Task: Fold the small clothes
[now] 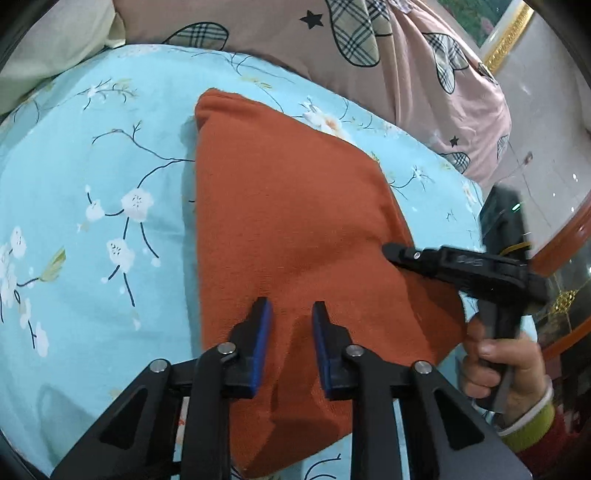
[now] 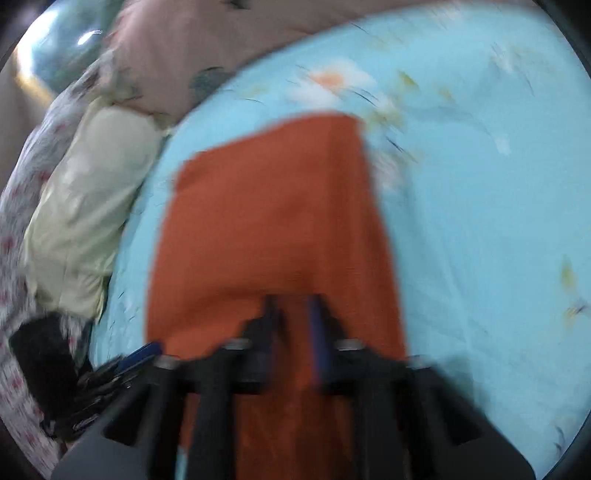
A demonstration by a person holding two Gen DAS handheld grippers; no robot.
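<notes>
One orange-red cloth point(image 1: 295, 221) lies folded flat on a bed, on a light-blue sheet point(image 1: 110, 166) printed with white blossoms and dark twigs. In the left wrist view it runs from the near edge up toward the far middle, with a rounded folded corner at its far end. Its near end is cut off by the frame and by the claw bodies.

The left claw point(image 1: 291, 308) hangs over the near part of the cloth with a narrow gap between its blue-padded fingers point(image 1: 263, 321); cloth shows in the gap, and nothing is pinched. The right claw point(image 1: 386, 249) reaches in from the right, its black tip at the cloth's right edge. From this side view I cannot tell whether it grips the fabric. One hand point(image 1: 498, 365) holds its handle, with a yellow-green cuff at the wrist.

The right wrist view is blurred. There the right claw point(image 2: 293, 302) sits over the near end of the cloth point(image 2: 273, 221), fingers a little apart, though the blur hides any contact. The left claw shows only partly at the near left.

Beyond the sheet lies a pink quilt point(image 1: 295, 33) with plaid hearts and black stars. A pale yellow-green pillow point(image 2: 88, 206) rests at the far left.
</notes>
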